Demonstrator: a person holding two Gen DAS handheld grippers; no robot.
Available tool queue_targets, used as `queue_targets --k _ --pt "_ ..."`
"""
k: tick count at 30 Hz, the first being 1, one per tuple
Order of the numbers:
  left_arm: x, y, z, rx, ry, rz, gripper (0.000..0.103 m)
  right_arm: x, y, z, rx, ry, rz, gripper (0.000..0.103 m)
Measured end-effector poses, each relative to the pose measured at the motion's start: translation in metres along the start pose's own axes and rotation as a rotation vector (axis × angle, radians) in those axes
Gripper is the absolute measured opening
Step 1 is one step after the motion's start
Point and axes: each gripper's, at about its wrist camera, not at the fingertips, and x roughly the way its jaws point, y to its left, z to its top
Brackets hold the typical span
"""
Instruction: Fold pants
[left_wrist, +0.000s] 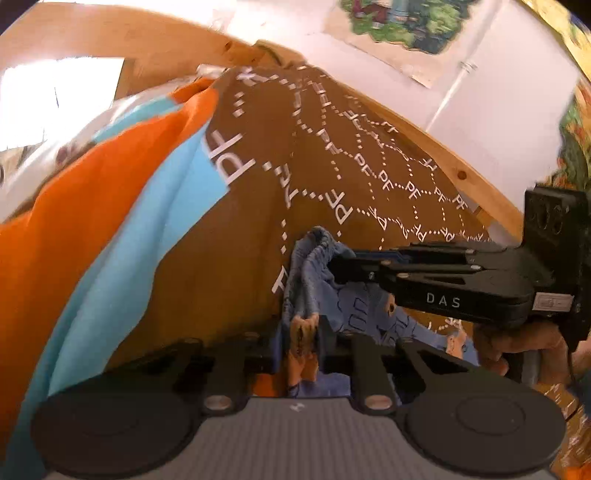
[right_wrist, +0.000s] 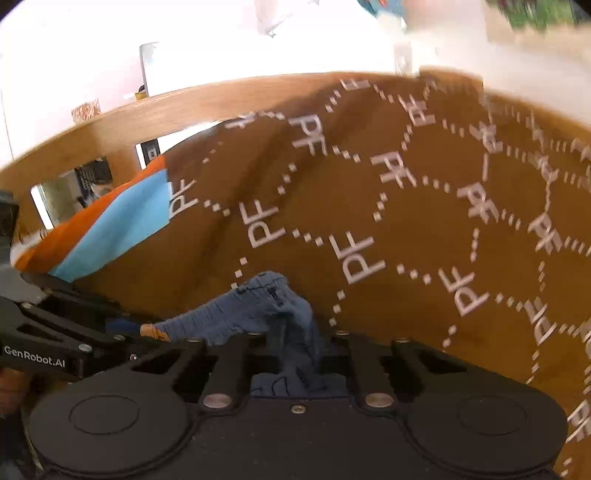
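Observation:
Small blue pants (left_wrist: 314, 258) with an orange print lie bunched on a brown cover. My left gripper (left_wrist: 299, 343) is shut on a fold of them, with orange and blue cloth pinched between its fingers. From the right, my right gripper (left_wrist: 334, 267) reaches in level and clamps the gathered waistband. In the right wrist view the pants (right_wrist: 251, 310) rise as a ridge into my right gripper (right_wrist: 295, 354), which is shut on the blue cloth. My left gripper (right_wrist: 142, 332) comes in from the left and holds the orange-printed end.
The brown cover (left_wrist: 258, 166) with white dotted lines and letters spreads over the whole surface. An orange and light blue cloth (left_wrist: 92, 221) lies at the left. A wooden rail (left_wrist: 461, 166) borders the far side, with a white wall behind. A hand (left_wrist: 517, 347) holds the right gripper.

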Motion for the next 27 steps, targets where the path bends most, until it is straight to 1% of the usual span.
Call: queue_targets --k 2,4,6,8,10,12,14,16,17,19,21,23,26,27 --pt "-0.007 -0.015 -0.004 0.104 -0.050 0.030 0.018 -0.011 0.008 -0.004 -0.037 -0.042 -0.038 0.001" --pt "-0.013 -0.031 -0.009 0.210 -0.094 0.053 0.018 -0.024 0.009 -0.007 -0.031 -0.093 -0.061 0.001" --pt "-0.014 -0.038 -0.012 0.247 -0.101 0.051 0.018 -0.029 0.010 -0.010 -0.020 -0.120 -0.094 0.001" --pt "-0.011 -0.037 -0.010 0.236 -0.089 0.061 0.018 -0.025 0.010 -0.013 -0.023 -0.104 -0.104 0.001" --pt "-0.007 -0.031 -0.007 0.196 -0.065 0.076 0.018 -0.013 0.011 -0.014 -0.030 -0.084 -0.109 0.001" --pt "-0.005 -0.022 -0.005 0.150 -0.048 0.075 0.019 0.000 0.009 -0.011 -0.031 -0.075 -0.117 0.003" --pt "-0.004 -0.019 -0.003 0.126 -0.042 0.070 0.019 0.007 0.011 -0.009 -0.031 -0.078 -0.133 0.005" --pt "-0.003 -0.019 -0.003 0.125 -0.039 0.072 0.019 0.001 0.010 -0.008 -0.018 -0.089 -0.152 0.013" --pt "-0.002 -0.020 -0.003 0.133 -0.039 0.076 0.019 -0.006 0.009 -0.007 0.000 -0.110 -0.154 0.019" --pt "-0.003 -0.023 -0.004 0.149 -0.041 0.083 0.019 -0.017 0.008 -0.005 0.025 -0.149 -0.150 0.020" --pt "-0.001 -0.025 -0.004 0.153 -0.041 0.086 0.019 -0.020 0.008 -0.001 0.038 -0.161 -0.142 0.020" --pt "-0.001 -0.025 -0.004 0.145 -0.040 0.083 0.019 -0.012 0.011 0.002 0.029 -0.140 -0.135 0.020" --pt "-0.001 -0.023 -0.004 0.133 -0.035 0.075 0.019 0.011 0.017 0.002 -0.005 -0.080 -0.141 0.020" --pt "0.000 -0.023 -0.004 0.131 -0.034 0.075 0.019 0.015 0.019 0.001 -0.009 -0.075 -0.147 0.020"
